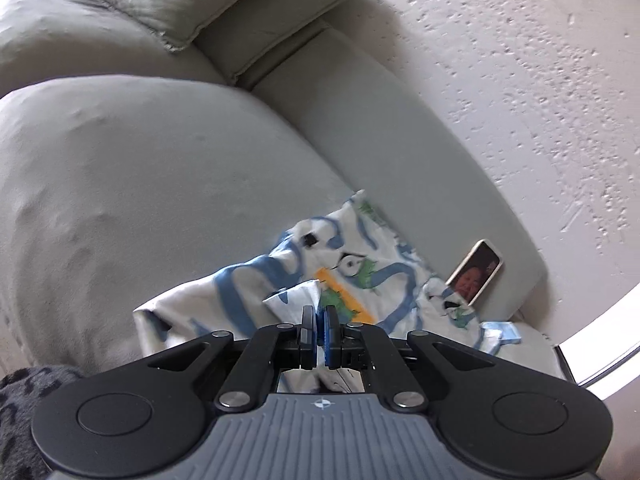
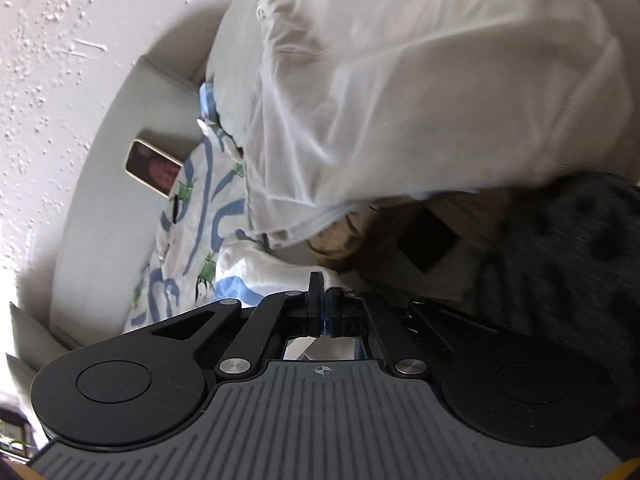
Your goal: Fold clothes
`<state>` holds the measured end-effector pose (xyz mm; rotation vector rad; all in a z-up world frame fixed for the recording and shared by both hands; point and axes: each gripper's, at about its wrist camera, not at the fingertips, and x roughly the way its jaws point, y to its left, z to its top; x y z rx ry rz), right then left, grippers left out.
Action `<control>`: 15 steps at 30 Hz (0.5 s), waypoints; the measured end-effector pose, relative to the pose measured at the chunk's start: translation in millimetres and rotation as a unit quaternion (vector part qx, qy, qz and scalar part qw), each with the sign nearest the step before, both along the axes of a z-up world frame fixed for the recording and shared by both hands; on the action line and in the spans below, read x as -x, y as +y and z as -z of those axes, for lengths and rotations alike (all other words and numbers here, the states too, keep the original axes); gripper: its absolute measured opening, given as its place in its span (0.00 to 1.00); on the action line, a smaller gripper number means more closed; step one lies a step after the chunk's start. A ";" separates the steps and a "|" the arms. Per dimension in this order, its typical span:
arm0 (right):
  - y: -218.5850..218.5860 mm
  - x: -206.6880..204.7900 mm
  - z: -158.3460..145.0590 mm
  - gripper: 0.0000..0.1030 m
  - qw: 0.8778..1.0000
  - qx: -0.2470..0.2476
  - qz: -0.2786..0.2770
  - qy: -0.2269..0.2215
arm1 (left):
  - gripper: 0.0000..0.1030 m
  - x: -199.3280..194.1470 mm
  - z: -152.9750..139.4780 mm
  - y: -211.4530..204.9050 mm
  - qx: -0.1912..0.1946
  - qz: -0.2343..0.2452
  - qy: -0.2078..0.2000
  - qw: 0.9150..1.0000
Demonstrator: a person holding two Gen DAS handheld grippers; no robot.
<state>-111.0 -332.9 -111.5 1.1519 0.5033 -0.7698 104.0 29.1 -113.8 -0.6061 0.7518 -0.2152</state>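
My left gripper (image 1: 319, 314) is nearest, its jaws pinched together on a fold of the white cloth with blue swirls and green bugs (image 1: 280, 280). That cloth lies crumpled at the right end of the big grey-green fabric sofa (image 1: 140, 168), by the armrest. I think folding has hardly begun. My right gripper (image 2: 320, 292) is squeezed together too, but I cannot tell if it caught cloth. A blurry plain white garment (image 2: 400, 100) hides most of that view. A small phone (image 1: 476, 272) leans on the armrest.

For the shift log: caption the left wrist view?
Left gripper shut on the printed garment lying on a grey sofa, phone propped behind.
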 end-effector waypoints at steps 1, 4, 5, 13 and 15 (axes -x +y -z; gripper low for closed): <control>2.5 0.9 -2.6 0.00 1.000 -0.001 0.000 0.006 | 0.01 -1.6 3.8 0.2 -0.009 -0.002 0.014 1.000; 8.7 -2.9 -4.8 0.01 0.999 0.004 -0.022 0.035 | 0.01 -5.7 16.5 4.3 -0.017 -0.008 0.045 0.999; 10.5 -4.9 -5.1 0.01 0.999 0.004 -0.031 0.044 | 0.01 -7.4 19.9 5.1 -0.021 -0.002 0.054 0.998; 32.6 -9.2 -25.8 0.45 0.991 -0.027 -0.113 0.068 | 0.45 10.4 2.7 20.0 -0.065 0.039 0.099 0.992; 41.7 -8.5 -34.0 0.45 0.988 -0.020 -0.144 0.059 | 0.45 15.6 -16.3 22.9 -0.081 0.043 0.047 0.995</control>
